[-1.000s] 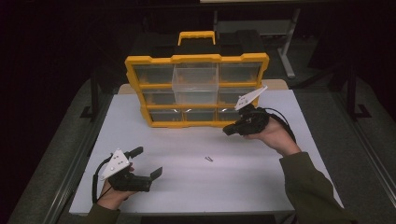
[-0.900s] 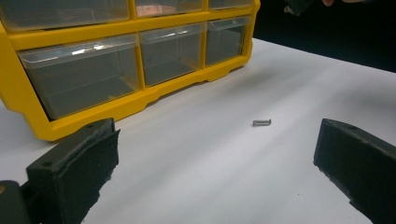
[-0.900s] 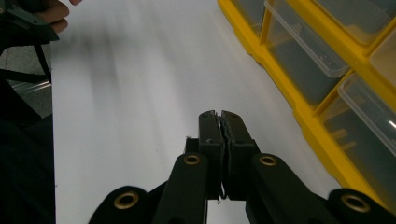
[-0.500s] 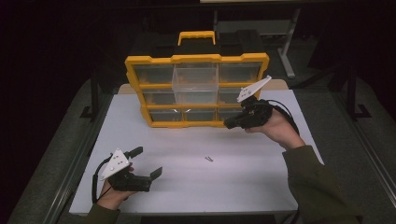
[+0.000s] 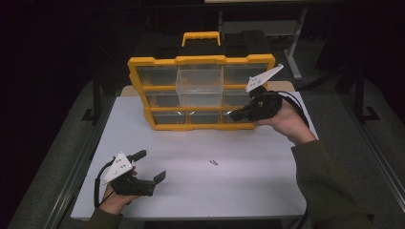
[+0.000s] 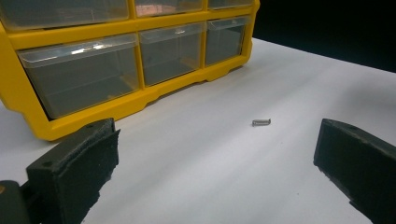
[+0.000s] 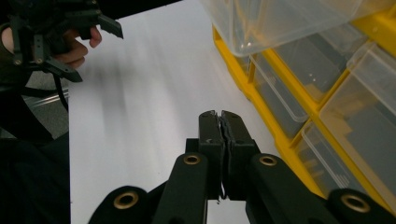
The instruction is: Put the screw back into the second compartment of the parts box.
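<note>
Currently your right gripper (image 5: 235,114) hangs in front of the yellow drawer organizer (image 5: 200,59), at the right end of its lower rows, jaws pressed together; in the right gripper view (image 7: 220,114) nothing visible sits between the pads. Your left gripper (image 5: 152,166) rests near the front left of the white table (image 5: 248,191), jaws wide apart and empty. One small screw (image 5: 213,162) lies bare on the table, well apart from both grippers; the left gripper view shows it (image 6: 261,122) ahead, between the two open jaws but farther off.

The top-middle drawer (image 5: 199,78) stands pulled out of the organizer, so it is likely the destination.

Judgement on the step: the screw is the piece to collect.
- Approach it low, with the jaws spanning its short axis, not its length.
- Set the pads down to the table before closing; the screw is thin and may roll or skid away.
- Close slowly, then lift straight.
- Keep the other gripper clear of the open drawer.
</note>
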`<state>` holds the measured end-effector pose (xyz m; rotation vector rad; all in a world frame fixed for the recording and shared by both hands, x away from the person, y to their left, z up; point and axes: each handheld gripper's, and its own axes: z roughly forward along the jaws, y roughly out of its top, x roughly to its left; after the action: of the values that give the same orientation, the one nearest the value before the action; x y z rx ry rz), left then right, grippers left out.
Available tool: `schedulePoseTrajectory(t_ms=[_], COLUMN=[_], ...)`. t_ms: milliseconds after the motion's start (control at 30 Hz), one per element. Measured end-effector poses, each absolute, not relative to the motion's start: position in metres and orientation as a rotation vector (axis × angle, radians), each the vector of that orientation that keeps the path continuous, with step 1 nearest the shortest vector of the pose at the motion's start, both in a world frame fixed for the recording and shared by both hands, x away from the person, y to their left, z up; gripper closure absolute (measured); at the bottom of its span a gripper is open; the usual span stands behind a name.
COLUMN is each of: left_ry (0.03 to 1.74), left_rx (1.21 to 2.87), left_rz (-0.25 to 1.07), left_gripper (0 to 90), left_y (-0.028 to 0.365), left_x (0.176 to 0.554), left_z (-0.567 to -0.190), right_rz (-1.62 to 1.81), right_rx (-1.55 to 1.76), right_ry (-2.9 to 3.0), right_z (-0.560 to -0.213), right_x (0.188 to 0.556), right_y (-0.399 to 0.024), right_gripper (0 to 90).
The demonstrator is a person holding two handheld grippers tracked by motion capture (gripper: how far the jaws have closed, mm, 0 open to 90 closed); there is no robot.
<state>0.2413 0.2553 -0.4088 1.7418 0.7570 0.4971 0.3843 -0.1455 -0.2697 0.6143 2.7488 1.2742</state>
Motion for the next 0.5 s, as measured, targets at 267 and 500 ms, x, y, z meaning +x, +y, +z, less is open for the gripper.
schedulePoseTrajectory(t_ms=[267,500], left_ry=[0.755,0.748], left_rx=[1.742,1.745], left_rz=[0.493,0.504], left_gripper=[0.0,0.0], left_y=[0.254,0.255], left_x=[0.242,0.242], left_z=[-0.410,-0.409], right_rz=[1.316,1.339], right_rx=[0.603,0.589], right_ry=[2.737,2.718], right_z=[-0.255,-0.240], right_x=[0.386,0.389], right_y=[-0.149,-0.152], right_gripper=[86.9,86.9])
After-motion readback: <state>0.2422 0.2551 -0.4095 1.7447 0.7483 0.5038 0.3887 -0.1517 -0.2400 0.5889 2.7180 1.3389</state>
